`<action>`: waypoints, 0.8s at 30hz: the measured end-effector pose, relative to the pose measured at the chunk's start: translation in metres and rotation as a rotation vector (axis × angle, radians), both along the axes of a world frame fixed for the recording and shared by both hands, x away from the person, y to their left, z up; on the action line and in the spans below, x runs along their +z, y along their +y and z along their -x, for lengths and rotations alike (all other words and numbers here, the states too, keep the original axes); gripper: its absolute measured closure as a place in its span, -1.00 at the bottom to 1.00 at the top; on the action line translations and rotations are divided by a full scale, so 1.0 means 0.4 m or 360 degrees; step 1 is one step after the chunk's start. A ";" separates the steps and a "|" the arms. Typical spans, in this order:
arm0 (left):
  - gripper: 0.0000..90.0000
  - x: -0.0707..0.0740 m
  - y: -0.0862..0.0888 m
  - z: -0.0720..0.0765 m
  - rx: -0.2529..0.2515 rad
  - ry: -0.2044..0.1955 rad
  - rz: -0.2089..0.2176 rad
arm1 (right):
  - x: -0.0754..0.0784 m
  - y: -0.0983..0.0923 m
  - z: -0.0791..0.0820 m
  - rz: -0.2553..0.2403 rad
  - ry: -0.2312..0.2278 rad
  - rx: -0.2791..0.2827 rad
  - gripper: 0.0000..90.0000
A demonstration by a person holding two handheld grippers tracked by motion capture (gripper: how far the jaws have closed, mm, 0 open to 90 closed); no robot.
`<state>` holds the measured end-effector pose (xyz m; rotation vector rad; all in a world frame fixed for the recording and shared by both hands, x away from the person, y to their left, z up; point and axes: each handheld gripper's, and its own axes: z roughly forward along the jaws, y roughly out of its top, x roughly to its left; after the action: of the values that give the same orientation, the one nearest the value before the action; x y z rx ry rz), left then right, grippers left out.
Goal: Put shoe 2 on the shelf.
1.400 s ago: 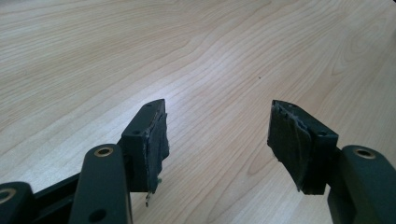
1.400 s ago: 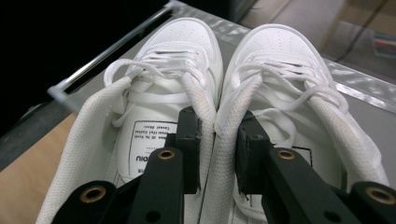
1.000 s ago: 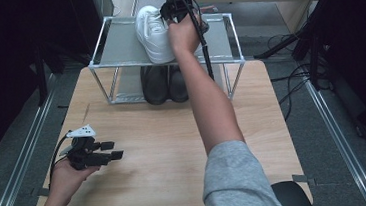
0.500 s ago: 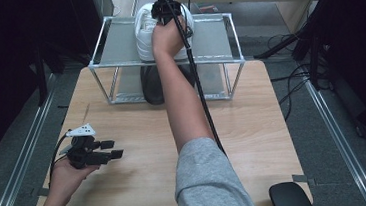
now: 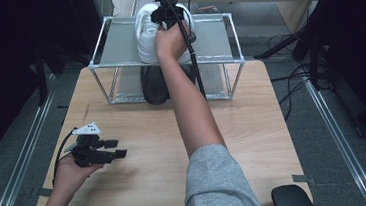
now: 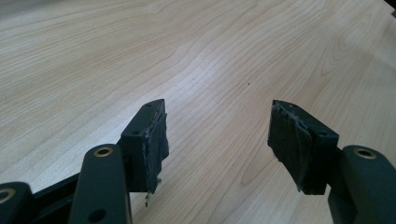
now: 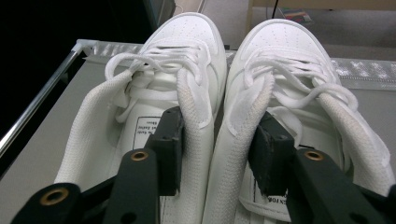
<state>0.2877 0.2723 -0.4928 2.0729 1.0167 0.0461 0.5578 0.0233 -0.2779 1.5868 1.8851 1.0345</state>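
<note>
At the top centre of the high view, the right claw (image 7: 215, 154), jaws just widening inside the collars of the pair of white lace-up sneakers (image 5: 151, 35) on the grey metal-framed rack (image 5: 115, 43), seemed to be letting go, needing only a clean lift away, while the left claw (image 5: 120, 148) hung wide and empty over the pale wooden surface (image 5: 150, 151).

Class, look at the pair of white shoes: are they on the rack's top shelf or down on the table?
On the top shelf: the white shoes stand side by side on the rack.
</note>
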 end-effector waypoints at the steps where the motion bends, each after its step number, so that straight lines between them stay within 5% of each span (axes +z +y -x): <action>1: -0.16 0.000 -0.001 -0.001 -0.0001 0.0002 0.0000 | -0.001 -0.003 0.000 0.0006 0.0003 0.0011 0.20; 14: -0.16 -0.001 -0.015 -0.019 -0.0041 0.0001 -0.0016 | 0.001 -0.008 0.017 0.0030 0.0011 0.0161 -0.21; 24: -0.17 -0.002 -0.032 -0.036 -0.0085 0.0005 -0.0035 | 0.022 -0.031 0.039 0.0015 0.0017 0.0241 -0.23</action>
<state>0.3020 0.2596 -0.4937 2.1199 0.9662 0.0274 0.5420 0.0111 -0.2691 1.4657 2.0402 1.0794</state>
